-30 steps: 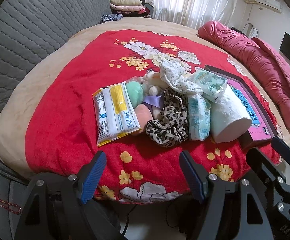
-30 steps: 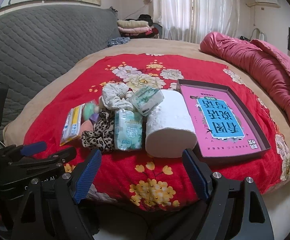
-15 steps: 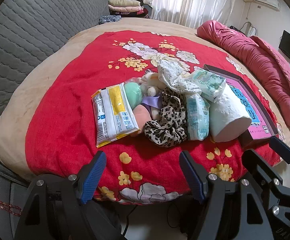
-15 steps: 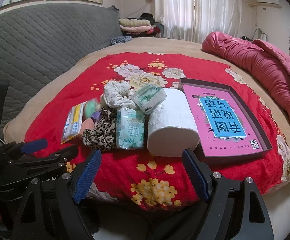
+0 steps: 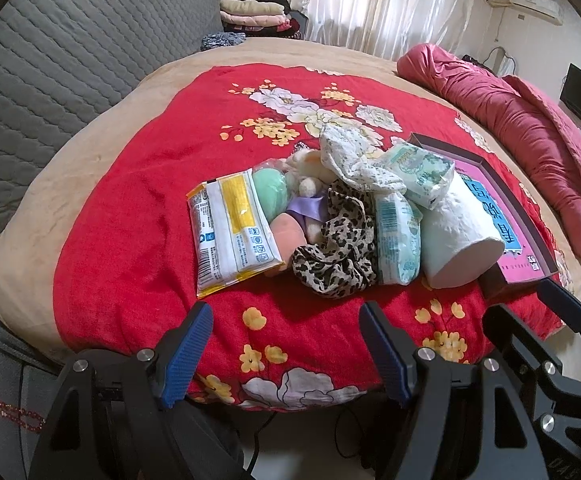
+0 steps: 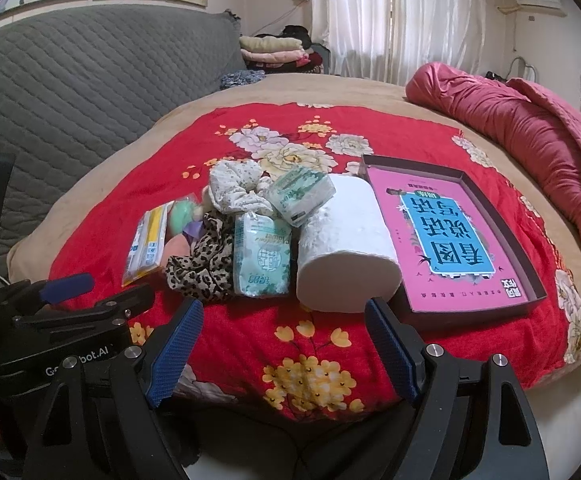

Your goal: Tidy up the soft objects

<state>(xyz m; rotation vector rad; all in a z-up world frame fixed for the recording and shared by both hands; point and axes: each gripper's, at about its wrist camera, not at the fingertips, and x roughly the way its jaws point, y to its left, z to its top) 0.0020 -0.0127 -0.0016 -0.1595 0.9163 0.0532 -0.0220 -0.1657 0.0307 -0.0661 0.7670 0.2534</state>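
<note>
A pile of soft things lies on the red floral blanket [image 5: 130,216]: a yellow-and-white wipes pack [image 5: 232,232], a plush toy [image 5: 290,208], a leopard scrunchie [image 5: 338,256], a white lace scrunchie [image 5: 354,160], two green tissue packs [image 5: 396,244] [image 5: 420,174] and a white paper roll [image 5: 460,240]. An open box [image 6: 450,236] with a pink printed bottom lies to the right of the roll [image 6: 346,248]. My left gripper [image 5: 286,352] is open and empty at the bed's near edge. My right gripper [image 6: 282,352] is open and empty, in front of the roll.
A grey quilted headboard [image 6: 70,92] stands at the left. A rolled pink duvet [image 6: 530,136] lies along the right side of the bed. Folded clothes [image 6: 274,50] are stacked at the back. The left gripper's body [image 6: 62,308] shows at the lower left of the right wrist view.
Both grippers have lifted and edged slightly toward the pile, so the objects sit a little lower and larger in view. Nothing on the bed has moved.
</note>
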